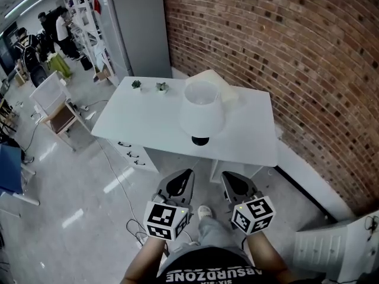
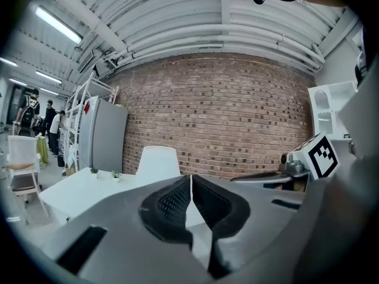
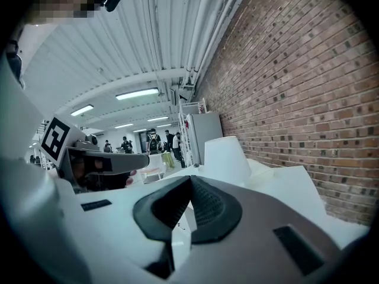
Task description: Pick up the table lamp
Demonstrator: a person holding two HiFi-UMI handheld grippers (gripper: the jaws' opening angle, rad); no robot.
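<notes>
A table lamp [image 1: 202, 110] with a white conical shade and a black base stands near the front edge of a white table [image 1: 148, 123]. Its shade also rises beyond the jaws in the left gripper view [image 2: 157, 161] and the right gripper view [image 3: 225, 157]. Both grippers hang side by side in front of the table, well short of the lamp. My left gripper [image 1: 180, 177] is shut with nothing between its jaws. Beside it, my right gripper [image 1: 230, 180] is likewise shut and empty.
Two small potted plants [image 1: 148, 86] sit at the table's far left. A brick wall [image 1: 278, 46] runs behind and to the right. A grey cabinet [image 1: 137, 28] stands at the back, a white chair [image 1: 54, 102] to the left, and people [image 1: 59, 28] work far off.
</notes>
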